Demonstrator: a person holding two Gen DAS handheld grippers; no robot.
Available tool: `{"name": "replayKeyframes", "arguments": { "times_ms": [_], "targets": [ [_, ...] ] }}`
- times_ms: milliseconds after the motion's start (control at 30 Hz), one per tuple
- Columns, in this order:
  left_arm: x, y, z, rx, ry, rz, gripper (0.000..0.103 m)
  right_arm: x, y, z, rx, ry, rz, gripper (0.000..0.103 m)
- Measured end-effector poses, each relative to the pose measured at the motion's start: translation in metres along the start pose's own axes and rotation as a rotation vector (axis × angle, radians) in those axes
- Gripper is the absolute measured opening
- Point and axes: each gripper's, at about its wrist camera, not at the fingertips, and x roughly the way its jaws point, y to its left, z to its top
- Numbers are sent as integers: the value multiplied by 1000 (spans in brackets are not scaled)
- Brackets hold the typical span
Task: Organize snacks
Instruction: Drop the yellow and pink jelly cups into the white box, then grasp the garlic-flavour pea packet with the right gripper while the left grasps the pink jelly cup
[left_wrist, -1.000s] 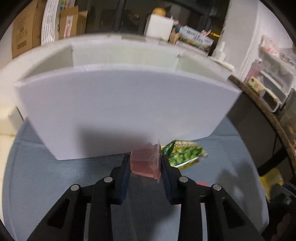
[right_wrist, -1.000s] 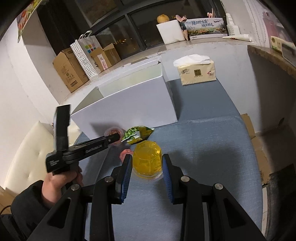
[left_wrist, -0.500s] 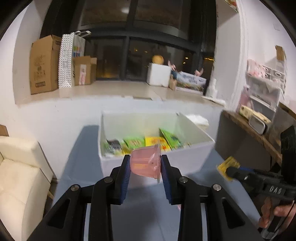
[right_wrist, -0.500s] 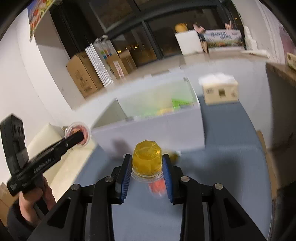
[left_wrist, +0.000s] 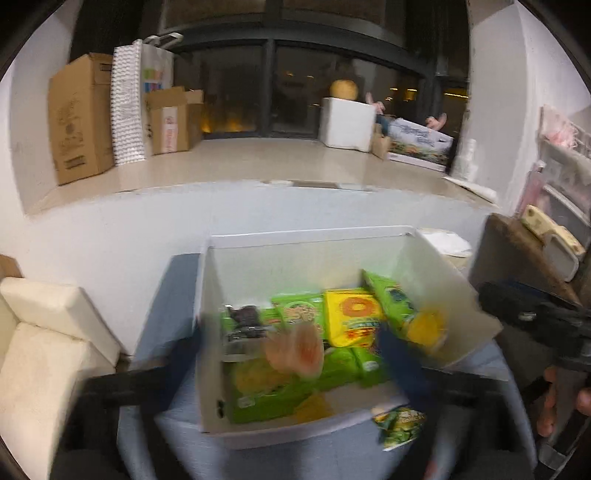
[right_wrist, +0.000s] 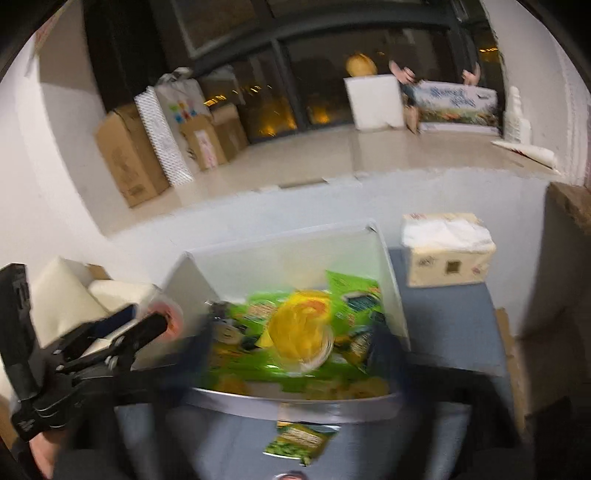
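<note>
A white open box (left_wrist: 332, 236) (right_wrist: 391, 284) stands on the blue table, holding several green and yellow snack packs (left_wrist: 351, 321). In the blurred left wrist view, my left gripper (left_wrist: 291, 354) has its fingers spread wide, and a pink jelly cup (left_wrist: 295, 354) is between them over the box, free of the pads. In the blurred right wrist view, my right gripper (right_wrist: 295, 343) is also spread wide with a yellow jelly cup (right_wrist: 299, 332) between the fingers over the box. A green pea packet (right_wrist: 299, 439) (left_wrist: 400, 424) lies on the table in front of the box.
A tissue box (right_wrist: 447, 251) stands on the table right of the white box. A cream sofa (left_wrist: 40, 350) is at the left. A wooden shelf (left_wrist: 524, 254) is at the right. Cardboard boxes (left_wrist: 77, 118) sit on the window ledge behind.
Both grippers rose and moved over the open box, then opened wide. The pink and yellow jelly cups were clamped before and are now loose between the fingers.
</note>
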Motion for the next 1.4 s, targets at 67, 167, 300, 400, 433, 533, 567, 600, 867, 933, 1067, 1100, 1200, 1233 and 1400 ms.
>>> {"name": "replayKeyframes", "arguments": {
  "times_ms": [67, 167, 300, 400, 433, 533, 567, 600, 867, 933, 1067, 1100, 1200, 1233, 1400],
  "targets": [
    [-8, 3, -6, 3, -27, 8, 103, -8, -4, -8, 3, -13, -18, 103],
    [-20, 10, -15, -20, -28, -13, 103, -24, -12, -25, 33, -5, -3, 103],
    [-40, 14, -29, -42, -34, -23, 103, -43, -17, -56, 26, 34, -7, 103],
    [-55, 11, -46, -49, -14, -25, 103, -49, -18, -78, 17, 73, -4, 103],
    [-59, 8, -55, -49, 9, -35, 103, -52, -18, -89, 17, 88, -5, 103],
    [-75, -3, -80, -21, 21, -38, 103, -59, -13, -116, -8, 119, 4, 103],
    [-81, -7, -91, -11, 23, -38, 103, -60, -11, -123, -18, 124, 4, 103],
    [-85, -11, -99, -4, 31, -47, 103, -61, -9, -130, -30, 129, 5, 103],
    [-111, -22, -154, -22, 78, -47, 103, -48, -2, -145, -48, 149, 14, 103],
    [-113, -22, -159, -26, 84, -48, 103, -38, 0, -141, -53, 158, -2, 103],
    [-114, -21, -167, -35, 107, -56, 103, -10, 4, -129, -70, 188, -20, 103],
    [-115, -21, -168, -34, 108, -58, 103, -3, 6, -126, -82, 192, -38, 103],
    [-118, -22, -170, -30, 104, -58, 103, 24, 10, -118, -97, 227, -85, 103],
    [-119, -22, -171, -27, 101, -55, 103, 30, 12, -117, -101, 234, -90, 103],
    [-117, -18, -174, -40, 112, -52, 103, 58, 23, -118, -141, 267, -154, 103]
  ]
}}
